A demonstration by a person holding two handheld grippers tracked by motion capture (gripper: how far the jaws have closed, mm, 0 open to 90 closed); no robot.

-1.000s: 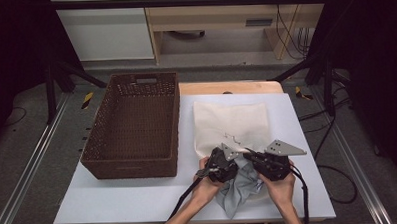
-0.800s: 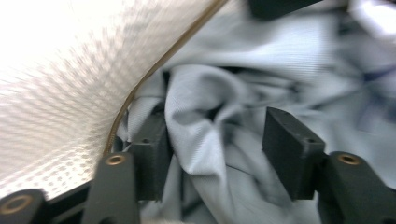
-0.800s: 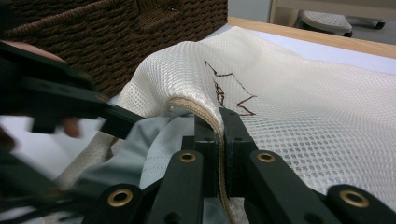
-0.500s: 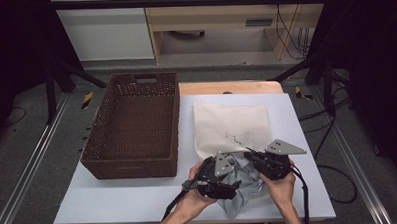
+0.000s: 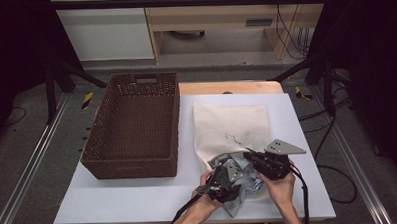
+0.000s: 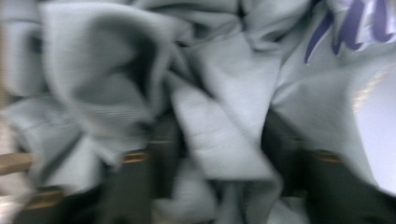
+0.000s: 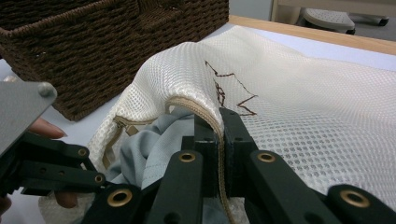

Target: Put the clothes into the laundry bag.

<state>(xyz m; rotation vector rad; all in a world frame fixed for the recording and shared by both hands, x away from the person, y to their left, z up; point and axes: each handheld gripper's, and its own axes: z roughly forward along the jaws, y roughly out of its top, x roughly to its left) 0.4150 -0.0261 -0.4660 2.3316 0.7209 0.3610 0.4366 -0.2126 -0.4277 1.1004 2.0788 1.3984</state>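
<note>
You're pinching the mesh bag's (image 5: 231,125) zipper edge with the right gripper (image 7: 219,135); bag lying lengthwise away from you, mouth toward you. Left gripper (image 5: 224,183) jaws just closing around grey cloth (image 5: 242,190) near the table's (image 5: 139,204) front edge, basket (image 5: 132,127) beside.

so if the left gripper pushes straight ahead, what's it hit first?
Most likely the crumpled light grey-blue garment: in the left gripper view the cloth bunches right at the left gripper, jaws just closing. The view is blurred, so depth is unclear.
</note>
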